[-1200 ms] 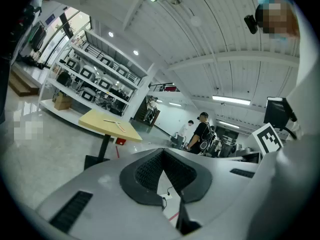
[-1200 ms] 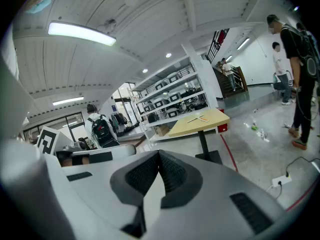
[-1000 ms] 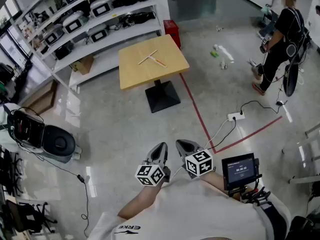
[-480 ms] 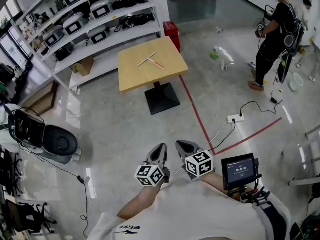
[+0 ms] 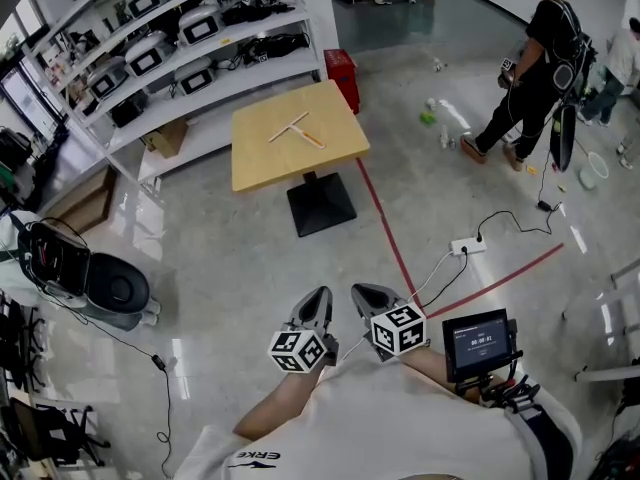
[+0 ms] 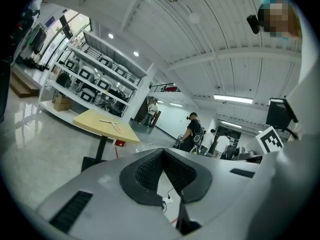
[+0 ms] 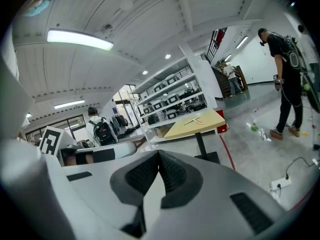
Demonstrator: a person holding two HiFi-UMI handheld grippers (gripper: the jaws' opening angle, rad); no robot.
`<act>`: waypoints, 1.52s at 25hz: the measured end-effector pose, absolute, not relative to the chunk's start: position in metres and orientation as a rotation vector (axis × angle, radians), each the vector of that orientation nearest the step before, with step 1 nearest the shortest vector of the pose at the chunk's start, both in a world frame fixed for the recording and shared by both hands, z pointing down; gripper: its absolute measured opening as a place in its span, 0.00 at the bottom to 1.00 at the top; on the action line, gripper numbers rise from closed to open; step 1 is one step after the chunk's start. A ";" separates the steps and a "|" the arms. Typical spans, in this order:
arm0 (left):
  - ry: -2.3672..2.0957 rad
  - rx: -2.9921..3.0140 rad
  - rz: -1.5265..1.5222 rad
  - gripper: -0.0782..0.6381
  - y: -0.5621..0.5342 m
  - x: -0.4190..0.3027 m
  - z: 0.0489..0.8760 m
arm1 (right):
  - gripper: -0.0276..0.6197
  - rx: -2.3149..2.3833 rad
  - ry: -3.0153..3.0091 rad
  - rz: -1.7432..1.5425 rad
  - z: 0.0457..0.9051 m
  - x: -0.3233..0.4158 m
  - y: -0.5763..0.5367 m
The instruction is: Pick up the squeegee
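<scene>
You hold both grippers low at the bottom centre of the head view, close to your chest. The left gripper (image 5: 317,302) and the right gripper (image 5: 363,294) sit just beside each other. In the left gripper view, the left gripper (image 6: 162,153) has its jaws together at the tips with nothing between them. The right gripper (image 7: 159,153) shows the same, tips meeting and empty.

The squeegee (image 5: 295,128) lies flat on the yellow square table (image 5: 265,163) in the upper middle of the frame, well apart from both grippers. It rests toward the table's far half, clear of every edge.

Bare grey floor (image 5: 250,258) fills the middle of the frame between you and the table's black base (image 5: 320,204). A red floor line (image 5: 385,230) runs from the table's right side down toward you, and a white power strip (image 5: 466,245) with its cables lies right of it. White shelving (image 5: 200,63) stands close behind the table's far edge. A black round machine (image 5: 112,290) sits at the left edge, and a person in black (image 5: 528,63) is at the upper right.
</scene>
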State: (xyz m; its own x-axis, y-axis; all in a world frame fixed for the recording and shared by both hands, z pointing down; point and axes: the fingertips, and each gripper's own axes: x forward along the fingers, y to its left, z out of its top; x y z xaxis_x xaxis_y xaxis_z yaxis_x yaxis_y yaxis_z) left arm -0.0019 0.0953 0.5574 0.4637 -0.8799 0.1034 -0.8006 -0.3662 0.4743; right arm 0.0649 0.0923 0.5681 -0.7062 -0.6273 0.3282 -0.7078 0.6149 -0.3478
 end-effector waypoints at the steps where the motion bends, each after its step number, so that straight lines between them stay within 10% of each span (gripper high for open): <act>1: -1.406 2.255 -0.232 0.12 0.092 0.004 0.556 | 0.05 1.110 -2.664 0.685 0.567 0.071 0.089; 38: -1.391 2.277 -0.276 0.12 -0.086 -0.004 0.547 | 0.05 1.193 -2.609 0.686 0.575 0.074 -0.070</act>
State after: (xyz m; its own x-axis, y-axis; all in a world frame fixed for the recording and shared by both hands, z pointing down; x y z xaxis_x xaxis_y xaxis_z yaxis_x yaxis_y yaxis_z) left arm -0.0037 -0.0862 0.5475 0.4701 -0.8803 0.0638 -0.7891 -0.3867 0.4773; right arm 0.0736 -0.0705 0.5748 -0.6575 -0.6644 0.3553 -0.7532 0.5689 -0.3302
